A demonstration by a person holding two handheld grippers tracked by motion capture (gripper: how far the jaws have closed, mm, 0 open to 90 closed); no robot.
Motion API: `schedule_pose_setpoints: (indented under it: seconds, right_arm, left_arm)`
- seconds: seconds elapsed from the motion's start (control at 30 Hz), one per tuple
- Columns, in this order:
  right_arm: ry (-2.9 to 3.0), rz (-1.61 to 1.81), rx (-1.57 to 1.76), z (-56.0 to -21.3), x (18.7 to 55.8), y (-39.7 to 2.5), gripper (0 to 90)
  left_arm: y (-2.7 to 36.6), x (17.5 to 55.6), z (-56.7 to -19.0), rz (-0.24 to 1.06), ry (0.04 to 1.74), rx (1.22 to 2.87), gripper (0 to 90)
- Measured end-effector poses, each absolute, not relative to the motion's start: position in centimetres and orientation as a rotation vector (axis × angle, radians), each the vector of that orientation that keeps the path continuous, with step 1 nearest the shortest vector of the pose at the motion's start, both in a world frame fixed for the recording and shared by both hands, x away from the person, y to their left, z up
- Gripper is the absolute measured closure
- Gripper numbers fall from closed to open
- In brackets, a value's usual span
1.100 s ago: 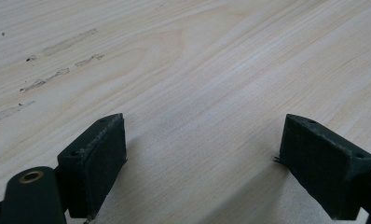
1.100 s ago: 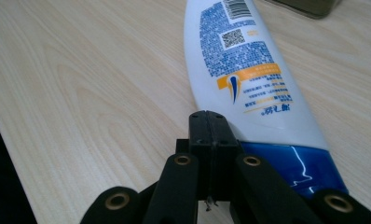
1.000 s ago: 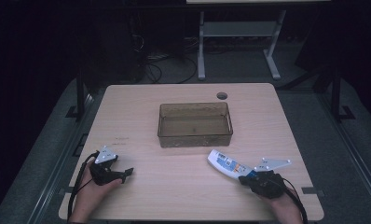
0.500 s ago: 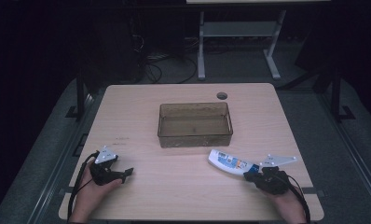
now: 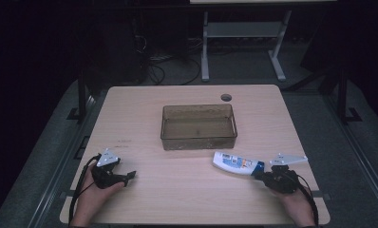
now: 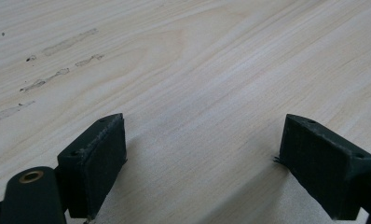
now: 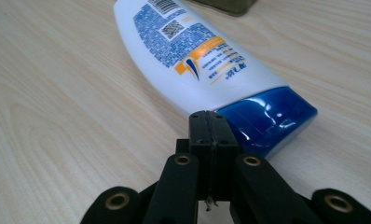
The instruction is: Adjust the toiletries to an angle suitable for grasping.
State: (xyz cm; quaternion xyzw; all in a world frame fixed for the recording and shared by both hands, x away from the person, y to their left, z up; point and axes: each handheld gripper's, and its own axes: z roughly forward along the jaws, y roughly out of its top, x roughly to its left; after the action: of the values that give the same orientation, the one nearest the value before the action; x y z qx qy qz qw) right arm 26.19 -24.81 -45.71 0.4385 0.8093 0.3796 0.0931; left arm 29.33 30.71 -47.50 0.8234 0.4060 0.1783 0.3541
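On the worktop (image 5: 144,114), mid-back, sits a translucent brown tray (image 5: 198,141) w/ nothing visible inside, though its dark tint makes the floor hard to read. Just in front & right lies a white bottle (image 5: 234,164), blue cap toward the right gripper (image 5: 262,175), its far end cut off in right gripper view. Right jaws pressed together, empty, tips at the cap; left gripper (image 5: 129,175) jaws wide apart over bare wood.
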Motion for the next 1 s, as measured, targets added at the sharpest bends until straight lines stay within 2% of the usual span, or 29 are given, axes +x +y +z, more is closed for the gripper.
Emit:
schedule_pose_setpoints:
  seconds: [0.77, 1.0]
  right_arm:
    - [2.303, 1.112, 1.37, -46.0, 29.0, -26.8, 90.0]
    - [2.3, 1.148, 1.364, -45.5, 28.9, -26.6, 90.0]
  left_arm:
    - [30.7, 29.4, -47.5, 0.463, 1.052, 2.128, 13.3]
    - [30.6, 29.4, -47.5, 0.464, 1.053, 2.128, 13.3]
